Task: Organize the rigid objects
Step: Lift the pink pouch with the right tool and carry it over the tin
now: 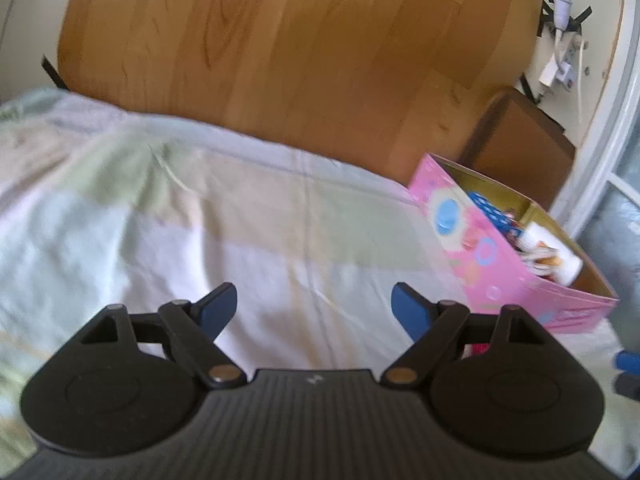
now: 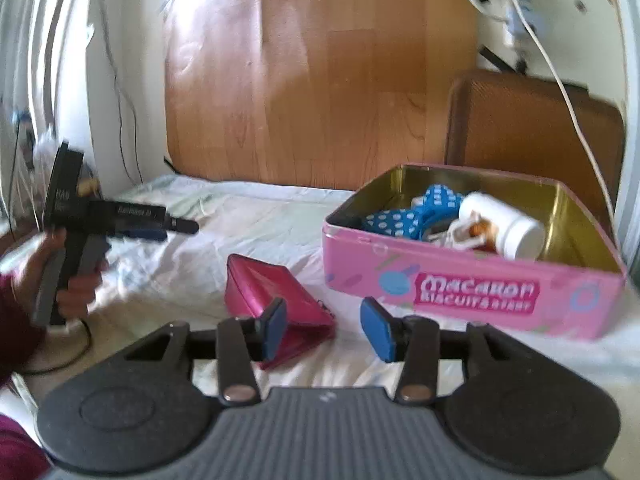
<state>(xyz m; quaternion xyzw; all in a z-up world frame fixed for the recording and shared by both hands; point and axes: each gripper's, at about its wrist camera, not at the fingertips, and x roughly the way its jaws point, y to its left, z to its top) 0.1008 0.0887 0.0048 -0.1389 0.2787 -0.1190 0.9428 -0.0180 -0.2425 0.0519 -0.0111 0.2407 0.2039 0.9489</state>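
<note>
Pink tin [image 2: 472, 280] sits open on bedsheet [image 2: 256, 224], white bottle [image 2: 504, 228] and blue dotted item [image 2: 404, 208] inside. Magenta pouch [image 2: 276, 284] lies just left of tin. Right gripper [image 2: 324, 326] partly open, empty, pouch behind its left pad. Left gripper [image 1: 314, 310] wide open, empty, left of tin.

Bedsheet [image 1: 200, 220] apparently clear – pink tin [image 2: 472, 280], purse [image 2: 276, 292] obstruct.

Magenta pouch [image 2: 276, 300] beside pink tin [image 2: 472, 292] — white bottle [image 2: 500, 226] inside.
</note>
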